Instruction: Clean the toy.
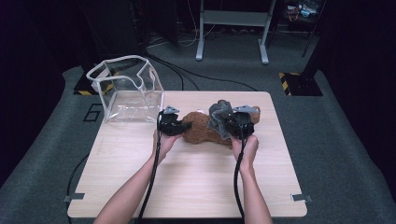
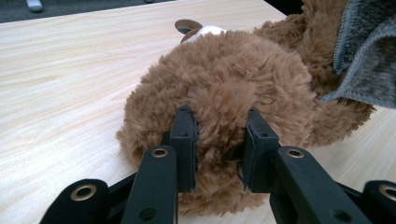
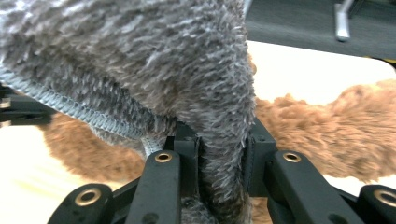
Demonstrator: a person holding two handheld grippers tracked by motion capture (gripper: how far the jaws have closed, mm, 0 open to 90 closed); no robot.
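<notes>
A fold of the grey fuzzy cloth [image 3: 140,70] is clenched by the right tongs [image 3: 222,154]. The brown fluffy plush toy [image 2: 224,93], lying on the light wooden counter [image 1: 196,177], is pinched by the left tongs [image 2: 219,149].

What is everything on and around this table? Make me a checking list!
Surface: pale wooden table, mostly bare.
Job's things: brown teddy bear lying mid-table; grey fuzzy cloth lifted over it.
Clutter: clear plastic bag standing open at the far left corner.
Grippers: left gripper pinches the bear's fur; right gripper pinches the cloth.
Cables: a black cable trails from each gripper; more lie on the floor.
Surroundings: grey carpet, metal stand legs behind, dark room.
</notes>
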